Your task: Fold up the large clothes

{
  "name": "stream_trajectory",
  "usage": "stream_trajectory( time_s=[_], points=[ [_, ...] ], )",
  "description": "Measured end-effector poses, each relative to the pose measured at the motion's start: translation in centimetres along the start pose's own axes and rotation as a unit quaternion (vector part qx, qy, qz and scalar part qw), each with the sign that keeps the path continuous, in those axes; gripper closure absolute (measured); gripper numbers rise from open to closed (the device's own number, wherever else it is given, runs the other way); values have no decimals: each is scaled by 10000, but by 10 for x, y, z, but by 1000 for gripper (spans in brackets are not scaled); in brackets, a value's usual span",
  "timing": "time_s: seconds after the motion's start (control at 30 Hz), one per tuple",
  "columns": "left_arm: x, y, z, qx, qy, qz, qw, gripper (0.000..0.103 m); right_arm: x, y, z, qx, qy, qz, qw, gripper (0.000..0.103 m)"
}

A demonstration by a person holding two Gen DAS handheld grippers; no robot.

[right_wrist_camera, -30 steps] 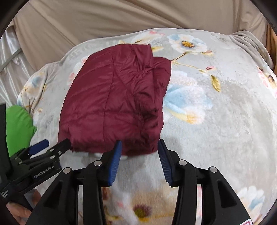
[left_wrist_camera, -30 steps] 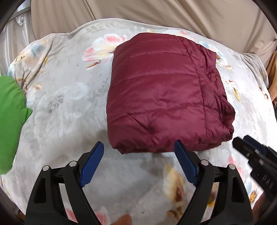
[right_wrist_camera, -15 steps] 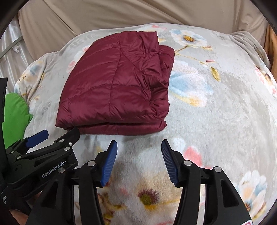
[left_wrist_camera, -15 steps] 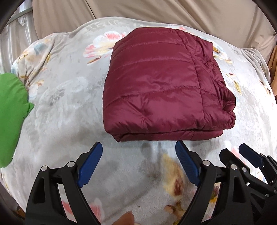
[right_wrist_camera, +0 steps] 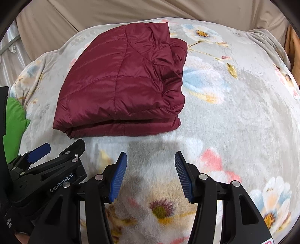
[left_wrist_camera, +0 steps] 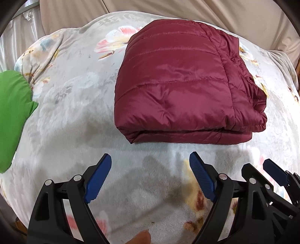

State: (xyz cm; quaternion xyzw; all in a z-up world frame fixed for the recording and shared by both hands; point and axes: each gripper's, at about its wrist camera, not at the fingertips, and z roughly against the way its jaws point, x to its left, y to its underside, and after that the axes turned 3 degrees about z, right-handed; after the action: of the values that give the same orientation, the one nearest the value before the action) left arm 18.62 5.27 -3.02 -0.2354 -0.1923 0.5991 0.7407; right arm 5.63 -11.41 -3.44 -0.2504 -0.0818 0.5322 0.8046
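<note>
Maroon quilted jacket (left_wrist_camera: 174, 88), folded into a thick rectangular bundle, lies on a grey blanket (left_wrist_camera: 71, 112) printed with large flowers. Its near edge is a stack of folded layers running roughly straight across, facing both grippers. Its right edge is bunched and puckered, with a gathered hem showing; its left edge is a smooth rounded fold. The far edge sits close to where the blanket meets beige fabric (left_wrist_camera: 168, 9) at the back.

Left gripper (left_wrist_camera: 150, 175) hangs just short of the jacket's near edge, its jaws spread wide, with only blanket between the blue pads and nothing held. Right gripper (right_wrist_camera: 151, 173) hangs beside it, near the jacket's near right corner; its jaws stand partly apart and empty, clear of the cloth. In the right wrist view the left gripper's black body appears at lower left, close alongside.

Bare blanket stretches wide to the right of the jacket, and a broad strip of it lies between the jacket and a green cloth (left_wrist_camera: 13, 116) at the far left edge. That green cloth is well apart from the jacket. A fingertip (left_wrist_camera: 140, 237) shows at the bottom of the left wrist view
</note>
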Motion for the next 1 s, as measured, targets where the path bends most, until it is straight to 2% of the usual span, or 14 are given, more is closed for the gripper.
stream_trajectory(
  time_s=[0.33, 1.0],
  points=[
    [1, 10, -12, 49, -81, -18, 10000, 26, 2, 10, -13, -52, 182, 22, 9998, 50],
    [-7, 3, -5, -12, 3, -98, 10000, 28, 0, 8, -3, -158, 245, -120, 9995, 50]
  ],
)
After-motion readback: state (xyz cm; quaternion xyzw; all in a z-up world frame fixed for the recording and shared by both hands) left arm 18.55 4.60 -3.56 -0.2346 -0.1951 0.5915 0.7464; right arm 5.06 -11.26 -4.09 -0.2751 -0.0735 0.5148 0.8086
